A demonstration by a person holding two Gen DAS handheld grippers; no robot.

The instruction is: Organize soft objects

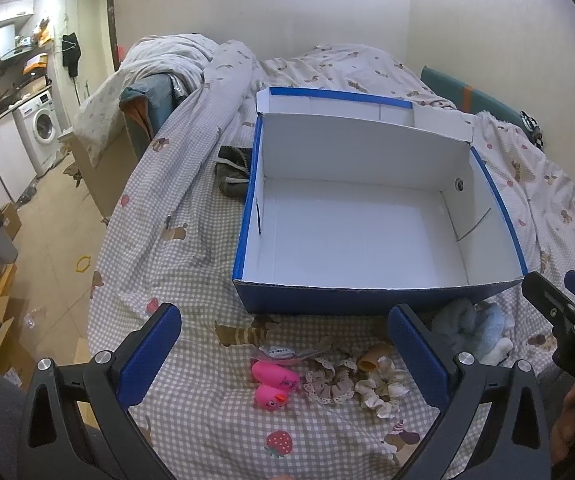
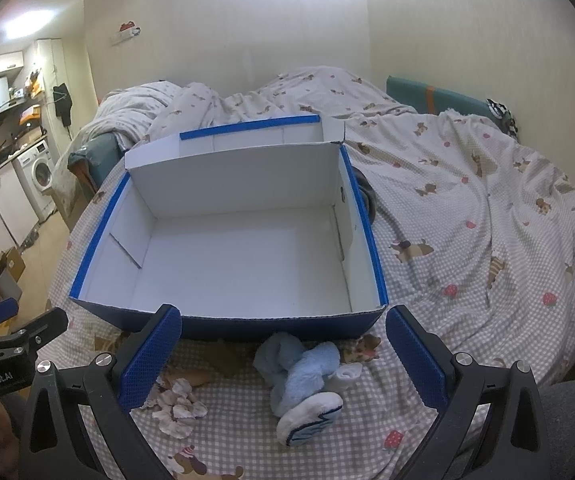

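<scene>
Hovering over the bed (image 2: 487, 208) — both grippers' fingers spread, left gripper (image 1: 283, 356) above pink toys (image 1: 273, 386), right gripper (image 2: 283, 356) above blue plush (image 2: 303, 380), box (image 2: 223, 324) empty.

Blue box (image 1: 367, 300) w/ white inside, pink duck (image 1: 270, 397), pale-blue plush (image 2: 303, 372), grey-checked sheet (image 1: 191, 248)

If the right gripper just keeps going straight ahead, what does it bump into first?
Probably the fluffy blue sock lying between the open right gripper fingers, just before the blue box; depth is hard to judge.

box (image 1: 367, 236) on bed (image 1: 191, 240), toys (image 1: 275, 386) before box
</scene>
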